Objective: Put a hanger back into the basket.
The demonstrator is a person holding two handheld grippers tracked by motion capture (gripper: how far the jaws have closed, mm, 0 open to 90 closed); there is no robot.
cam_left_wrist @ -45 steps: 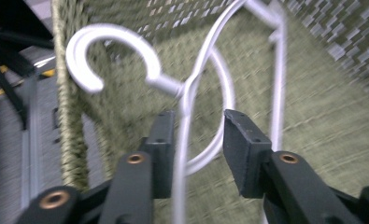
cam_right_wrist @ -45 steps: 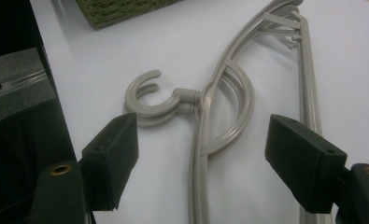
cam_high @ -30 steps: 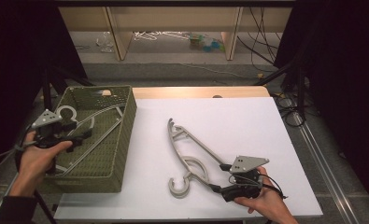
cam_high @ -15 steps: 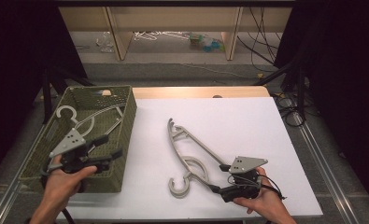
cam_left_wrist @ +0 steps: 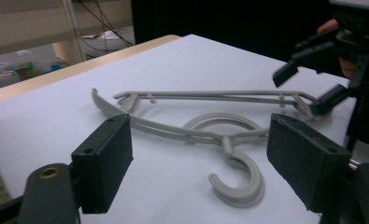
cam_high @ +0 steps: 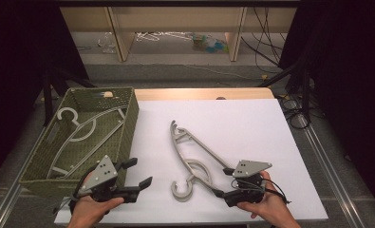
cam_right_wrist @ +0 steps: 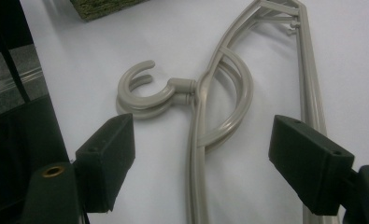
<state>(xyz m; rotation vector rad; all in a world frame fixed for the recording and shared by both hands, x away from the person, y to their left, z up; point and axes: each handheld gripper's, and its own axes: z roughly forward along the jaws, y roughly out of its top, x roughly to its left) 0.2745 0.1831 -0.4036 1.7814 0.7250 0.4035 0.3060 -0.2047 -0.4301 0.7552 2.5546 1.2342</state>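
Leaving the basket (cam_high: 128, 118), the left gripper (cam_high: 136, 173) has swung out to its near right corner, its fingers (cam_left_wrist: 105, 165) just spread wider with nothing between them. The right gripper (cam_high: 220, 182) waits right of the basket, fingers apart, astride the near end of the grey hanger (cam_high: 190, 147) lying flat on the bench (cam_high: 251, 123). A clean pickup probably means closing squarely on the thin bar. Inside the basket lies a second hanger (cam_high: 78, 135).

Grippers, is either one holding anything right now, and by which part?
Nothing is held. The left gripper and right gripper both stand open beside the hangers on the table.
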